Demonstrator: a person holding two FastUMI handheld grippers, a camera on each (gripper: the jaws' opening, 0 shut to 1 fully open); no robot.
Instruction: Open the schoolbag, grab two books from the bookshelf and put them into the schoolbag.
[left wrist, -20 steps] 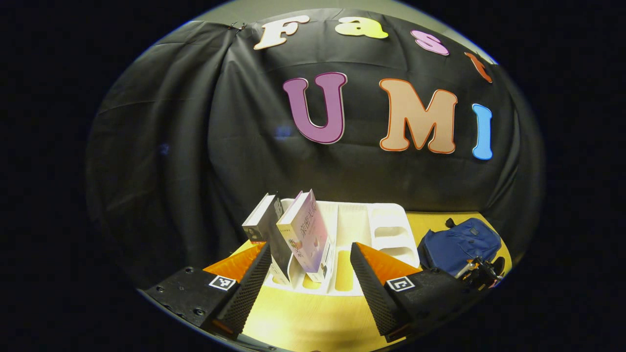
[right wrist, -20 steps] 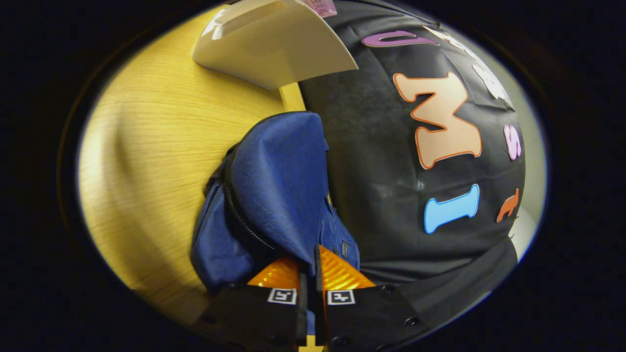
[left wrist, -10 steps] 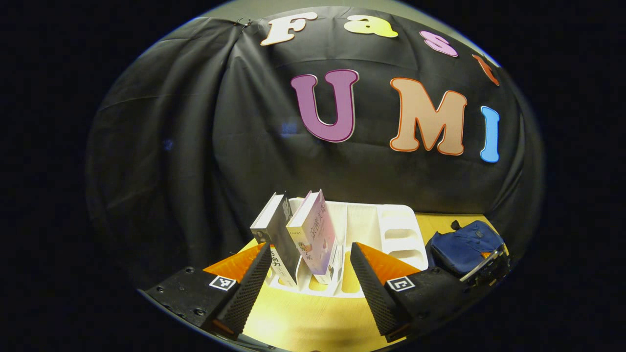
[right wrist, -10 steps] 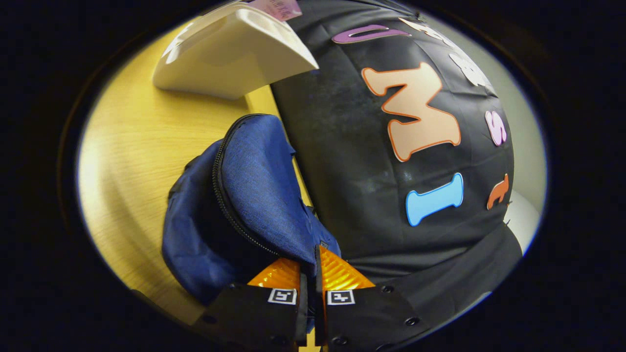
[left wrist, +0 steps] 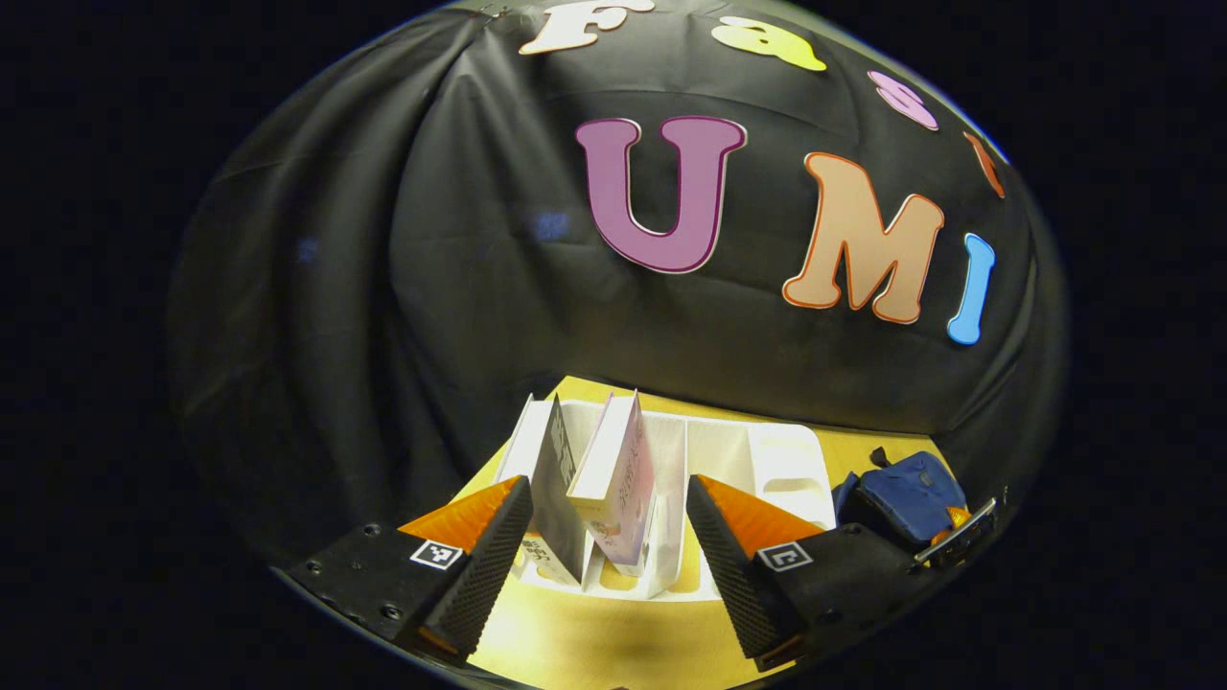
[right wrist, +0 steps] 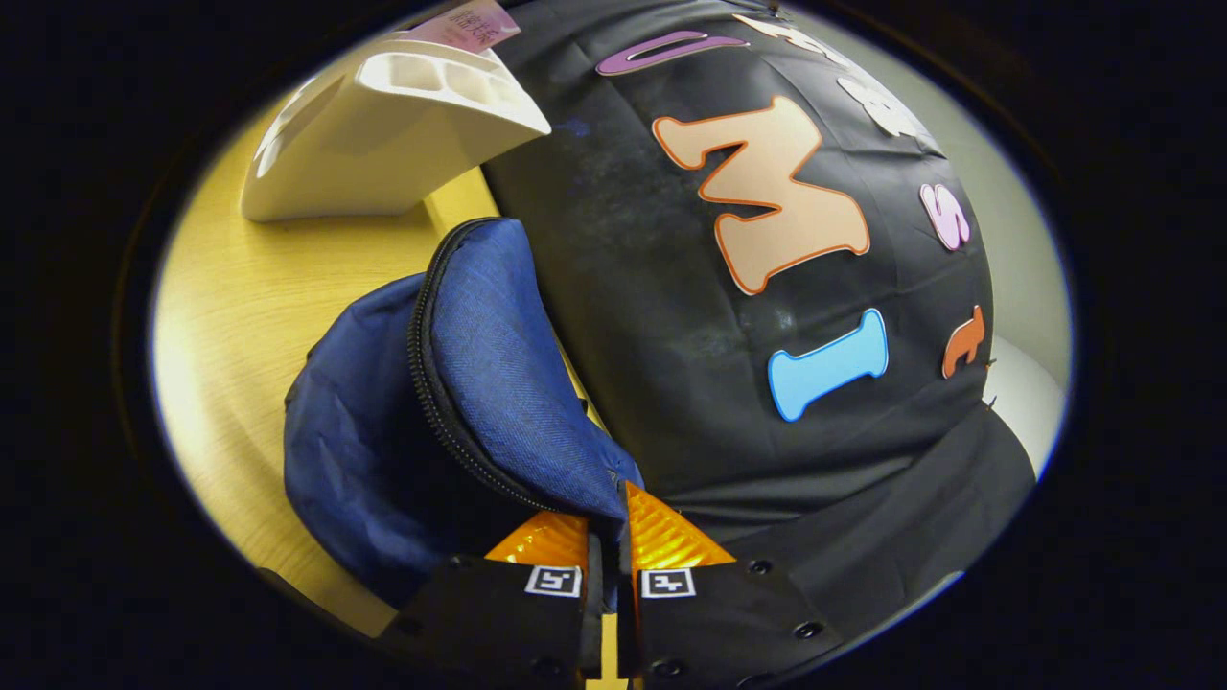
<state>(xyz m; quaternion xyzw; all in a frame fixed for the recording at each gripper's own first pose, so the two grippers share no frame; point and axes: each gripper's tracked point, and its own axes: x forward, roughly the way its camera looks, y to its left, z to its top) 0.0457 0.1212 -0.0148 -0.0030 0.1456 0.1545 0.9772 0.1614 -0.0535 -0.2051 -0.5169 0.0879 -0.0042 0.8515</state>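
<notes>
In the left gripper view, the left gripper [left wrist: 606, 522] stands wide open and holds nothing, its fingers spread on either side of two books. The grey book [left wrist: 556, 479] and the pink book [left wrist: 618, 479] stand tilted in the left slots of the white bookshelf [left wrist: 781, 460], which sits on the yellow table [left wrist: 594, 632]. The books look stiff and fairly light; their glossy covers may slip, so the best hold is probably across the thickness near the top edge, where the book stands clear of the slot walls. To the right, the blue schoolbag [left wrist: 906, 498] lies just beside the bookshelf, with the right gripper [left wrist: 959, 541] at its near edge. Compared with a second ago, the books and bookshelf sit more squarely between the fingers and are seen more edge-on, and the schoolbag lies lower and nearer the edge of the view.

In the right gripper view, the right gripper [right wrist: 609, 532] is closed on a pinch of schoolbag [right wrist: 479, 364] fabric by the zip [right wrist: 431, 383], both fingers pressing on the cloth. The bag is soft and floppy, so it will sag and fold unless held open. Next to the earlier frame, the flap stands further from the body, the mouth gapes wider, and the bookshelf [right wrist: 383, 144] lies further off.
</notes>
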